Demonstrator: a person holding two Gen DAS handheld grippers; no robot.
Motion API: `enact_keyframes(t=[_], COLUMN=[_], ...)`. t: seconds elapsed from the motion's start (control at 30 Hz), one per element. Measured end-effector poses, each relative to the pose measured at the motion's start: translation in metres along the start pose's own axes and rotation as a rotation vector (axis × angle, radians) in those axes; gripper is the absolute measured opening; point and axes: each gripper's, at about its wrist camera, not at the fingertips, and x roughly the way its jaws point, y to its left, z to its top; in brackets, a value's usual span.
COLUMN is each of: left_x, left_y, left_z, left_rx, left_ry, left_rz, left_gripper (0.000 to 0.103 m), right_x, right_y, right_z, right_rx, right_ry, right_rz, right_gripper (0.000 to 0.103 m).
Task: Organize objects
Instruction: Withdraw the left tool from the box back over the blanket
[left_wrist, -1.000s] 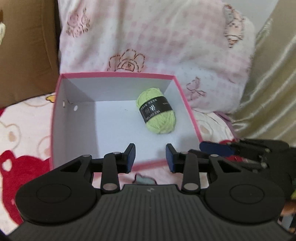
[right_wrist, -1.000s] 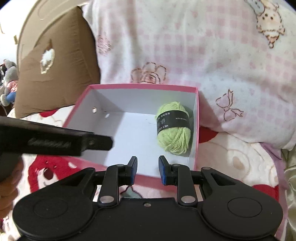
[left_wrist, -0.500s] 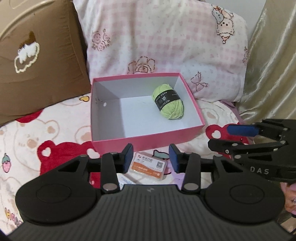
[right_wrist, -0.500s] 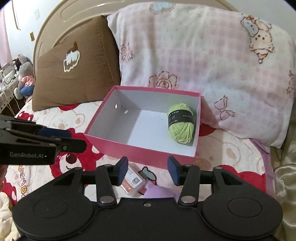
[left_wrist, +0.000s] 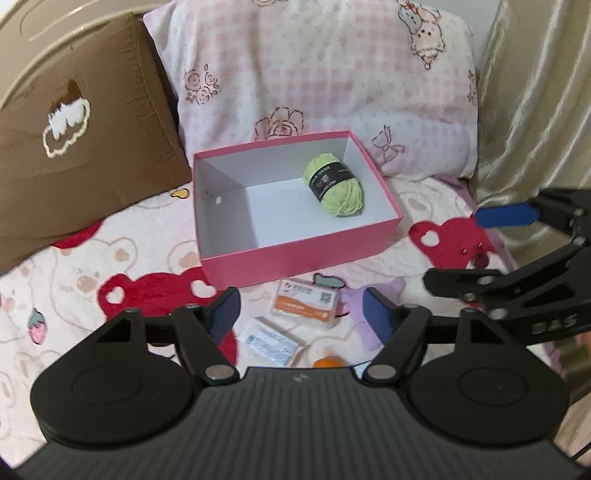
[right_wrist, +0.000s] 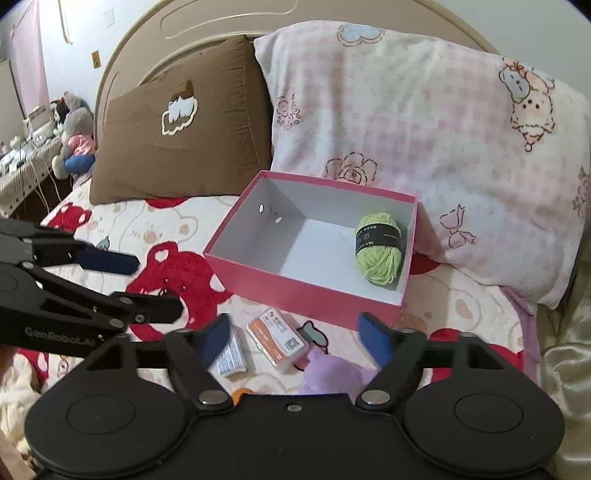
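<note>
A pink box (left_wrist: 295, 258) (right_wrist: 306, 295) with a white inside lies on the bear-print bedspread. A green yarn ball (left_wrist: 336, 188) (right_wrist: 378, 251) rests in its far right corner. On the bedspread in front of the box are an orange-labelled clear case (left_wrist: 304, 302) (right_wrist: 277, 339), a white packet (left_wrist: 273, 339) (right_wrist: 229, 356), a purple plush (left_wrist: 352, 302) (right_wrist: 332, 373) and a small orange ball (left_wrist: 328, 362). My left gripper (left_wrist: 301, 314) (right_wrist: 147, 288) hovers above these items, jaws opening, nothing between them. My right gripper (right_wrist: 295, 332) (left_wrist: 465, 251) hovers beside it, jaws also opening and empty.
A brown pillow (left_wrist: 74, 166) and a pink checked pillow (left_wrist: 325, 74) lean on the headboard behind the box. Shiny gold fabric (left_wrist: 535, 110) hangs along the right. Plush toys (right_wrist: 74, 140) sit on a side table at the far left.
Both grippers have drawn back and risen from the box's front edge. Their jaws went from nearly shut to wide. The small items before the box came into view.
</note>
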Motion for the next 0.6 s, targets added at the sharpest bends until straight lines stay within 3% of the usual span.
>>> enact_keyframes(t=[0.33, 0.6], left_x=[-0.01, -0.002], left_y=[-0.015, -0.023], left_z=[-0.026, -0.043], left_rx=[0.091, 0.089], left_ry=[-0.004, 0.052], left_rz=[0.013, -0.029], left_gripper=[0.094, 0.095], right_x=[-0.012, -0.017], right_y=[0.003, -0.005], right_z=[-0.027, -0.047], right_rx=[-0.019, -0.003], right_ry=[0.05, 0.102], right_rz=[-0.009, -0.033], right_gripper=[0.093, 0.093])
